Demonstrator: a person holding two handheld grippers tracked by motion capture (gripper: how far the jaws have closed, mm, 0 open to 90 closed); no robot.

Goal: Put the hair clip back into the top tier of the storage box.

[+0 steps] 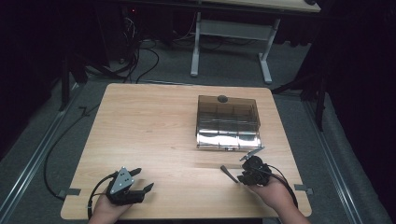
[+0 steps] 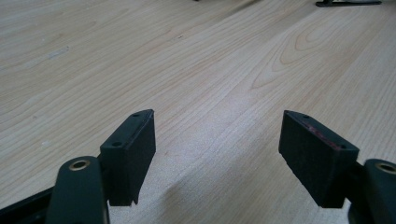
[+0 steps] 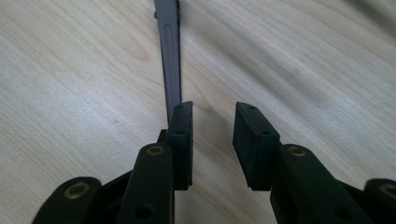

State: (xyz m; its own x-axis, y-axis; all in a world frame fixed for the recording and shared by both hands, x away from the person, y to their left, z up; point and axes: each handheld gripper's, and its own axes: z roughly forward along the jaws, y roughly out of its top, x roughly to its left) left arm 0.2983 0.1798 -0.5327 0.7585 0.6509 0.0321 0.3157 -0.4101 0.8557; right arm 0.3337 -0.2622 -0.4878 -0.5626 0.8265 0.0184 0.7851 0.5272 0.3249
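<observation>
Near the right edge, we judge the dark utensil (image 3: 170, 51) already laid down: our right gripper (image 3: 212, 135) gapes empty, left gripper (image 2: 217, 158) wide apart.

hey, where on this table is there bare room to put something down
The table's whole left half is bare, from the far edge down to the left gripper, and so is the near strip between the two grippers. The right side is crowded: the tinted box, with the dark strip and right gripper just before it.
</observation>
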